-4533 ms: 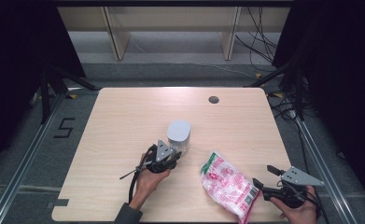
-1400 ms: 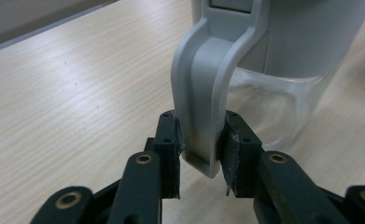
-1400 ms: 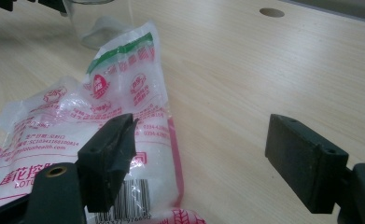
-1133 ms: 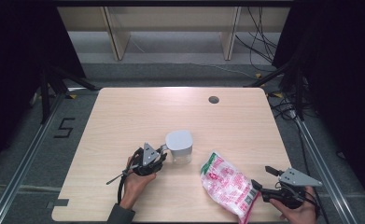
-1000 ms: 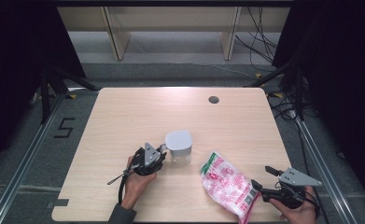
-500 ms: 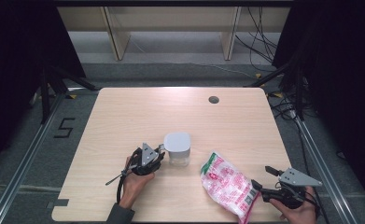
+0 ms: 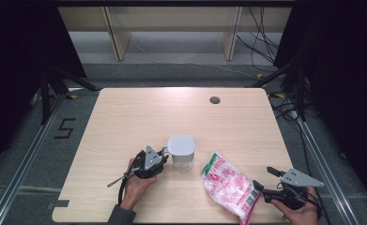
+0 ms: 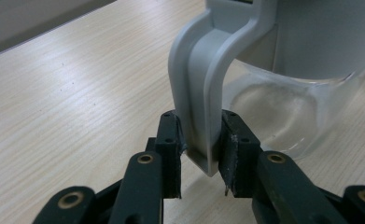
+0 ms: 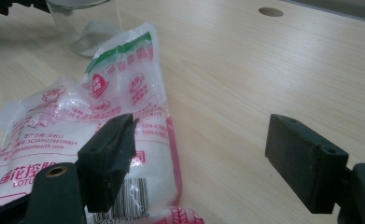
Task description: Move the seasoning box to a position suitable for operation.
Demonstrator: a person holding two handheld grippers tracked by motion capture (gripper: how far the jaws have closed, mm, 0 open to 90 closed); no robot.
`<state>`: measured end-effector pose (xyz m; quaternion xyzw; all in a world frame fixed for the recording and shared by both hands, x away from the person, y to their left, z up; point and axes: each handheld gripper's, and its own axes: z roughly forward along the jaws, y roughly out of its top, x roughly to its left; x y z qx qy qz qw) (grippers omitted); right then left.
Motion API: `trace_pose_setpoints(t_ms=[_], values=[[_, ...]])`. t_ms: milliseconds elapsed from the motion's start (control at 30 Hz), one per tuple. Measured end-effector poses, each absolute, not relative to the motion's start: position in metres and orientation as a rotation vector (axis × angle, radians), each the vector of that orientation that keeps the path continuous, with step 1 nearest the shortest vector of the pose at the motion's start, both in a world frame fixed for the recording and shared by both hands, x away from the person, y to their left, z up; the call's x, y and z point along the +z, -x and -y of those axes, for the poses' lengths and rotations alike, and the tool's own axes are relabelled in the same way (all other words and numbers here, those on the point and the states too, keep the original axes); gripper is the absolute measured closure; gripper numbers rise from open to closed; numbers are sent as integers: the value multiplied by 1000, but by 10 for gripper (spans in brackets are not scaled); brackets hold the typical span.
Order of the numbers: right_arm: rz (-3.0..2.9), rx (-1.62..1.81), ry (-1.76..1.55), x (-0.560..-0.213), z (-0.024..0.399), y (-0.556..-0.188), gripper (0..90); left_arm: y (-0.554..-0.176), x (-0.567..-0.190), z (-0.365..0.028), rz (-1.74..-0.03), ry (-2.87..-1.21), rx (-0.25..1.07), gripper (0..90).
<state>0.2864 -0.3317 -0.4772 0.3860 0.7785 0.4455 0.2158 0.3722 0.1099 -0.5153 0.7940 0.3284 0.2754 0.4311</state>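
Note:
A clear jug with a grey lid stands upright near the middle of the table's front half. My left gripper is at its left side. In the left gripper view the pads press on both sides of the grey handle, so my left gripper is shut on it. The jug's clear body looks empty. A plastic bag of white powder with pink print lies flat to the jug's right. My right gripper sits open at the bag's right edge. One of its jaws hangs over the bag, and nothing is gripped by my right gripper.
The wooden table has a round cable hole at its back right. Dark floor, metal rails and cables surround it. The jug's base shows beyond the bag in the right gripper view.
Since the oldest frame the left hand has swung round to the jug's left side, and the jug sits slightly nearer the front edge. The right gripper and the bag have stayed put.

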Motion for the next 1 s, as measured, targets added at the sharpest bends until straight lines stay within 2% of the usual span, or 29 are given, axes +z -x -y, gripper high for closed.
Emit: trace_pose_setpoints(t_ms=[600,667,800,1000], values=[[-2150,1250,-1084,-478,334,-287,251,-369,-513,-107,-824,-1988,626,696],[-2150,1239,-1053,-478,336,-289,251,-369,-513,-109,-837,-1967,616,649],[-2153,1242,-1067,-479,337,-289,251,-368,-508,-118,-867,-1932,605,492],[-2143,1256,-1081,-480,338,-289,251,-359,-497,-125,-898,-1921,559,361]])
